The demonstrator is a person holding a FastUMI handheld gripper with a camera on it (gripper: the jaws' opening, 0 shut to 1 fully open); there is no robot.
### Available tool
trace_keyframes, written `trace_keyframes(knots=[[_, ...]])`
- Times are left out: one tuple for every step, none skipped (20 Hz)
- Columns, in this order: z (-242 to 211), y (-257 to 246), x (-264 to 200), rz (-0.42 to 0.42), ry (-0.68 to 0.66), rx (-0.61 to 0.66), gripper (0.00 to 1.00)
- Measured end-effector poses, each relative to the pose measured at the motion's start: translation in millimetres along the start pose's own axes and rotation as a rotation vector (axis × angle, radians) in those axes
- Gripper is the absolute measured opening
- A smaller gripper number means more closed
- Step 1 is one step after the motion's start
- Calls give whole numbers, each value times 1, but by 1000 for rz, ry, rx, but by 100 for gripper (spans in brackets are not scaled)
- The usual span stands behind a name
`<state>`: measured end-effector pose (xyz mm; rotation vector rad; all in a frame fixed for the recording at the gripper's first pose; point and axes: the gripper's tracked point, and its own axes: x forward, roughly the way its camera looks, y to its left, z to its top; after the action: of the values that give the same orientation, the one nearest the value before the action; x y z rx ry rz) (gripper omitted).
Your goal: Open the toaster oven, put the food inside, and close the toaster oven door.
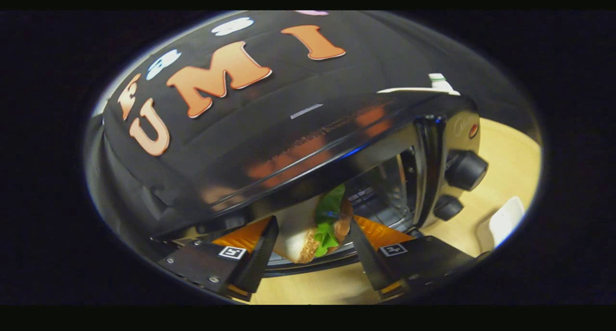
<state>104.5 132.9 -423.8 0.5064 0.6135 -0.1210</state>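
The gripper (313, 239) has its two fingers pressed on either side of a sandwich wedge of pale bread with a browned crust, green lettuce and a brown filling (315, 230), so the food is clamped between them. The left finger (262, 254) bears on the bread face, while the right finger (363, 254) sits against the lettuce and filling side. The sandwich stands on edge between the fingertips, its cut corner pointing down toward the fingers' base and its leafy top reaching up past the tips.

Just ahead of the fingers, and tilted in the view, is a glossy black toaster oven (337, 143). Its open cavity (385, 186), with a wire rack inside, lies directly beyond the sandwich, whose upper part already overlaps the mouth of the opening. A curved dark edge runs just under the sandwich; whether it is the lowered door cannot be told.

To the right of the cavity, the oven's control panel carries two round black knobs (466, 170), one above the other. The oven rests on a light wooden tabletop (505, 153). A small white object (503, 222) lies on the table beyond the right finger, near the lower knob.
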Motion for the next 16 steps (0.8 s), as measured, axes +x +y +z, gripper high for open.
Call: trace_keyframes(knots=[[-1,-3,-8,-10,7,-27,90],[-1,-9,-14,-23,9,-56,92],[-1,-12,-21,-25,19,-73,93],[-2,-16,-29,-26,31,-90,94],[-4,-17,-38,-13,48,-104,97],[-6,-19,-48,3,69,-120,97],[-11,-20,-57,15,92,-139,97],[-16,-22,-68,30,121,-162,97],[-19,-25,-78,40,138,-189,98],[-23,-28,-87,47,149,-215,98],[-26,-30,-98,58,164,-237,98],[-31,-30,-109,68,178,-250,98],[-36,-30,-119,83,188,-258,98],[-41,-29,-128,93,195,-266,98],[-49,-30,-134,104,203,-276,98],[-58,-34,-137,101,218,-294,98]])
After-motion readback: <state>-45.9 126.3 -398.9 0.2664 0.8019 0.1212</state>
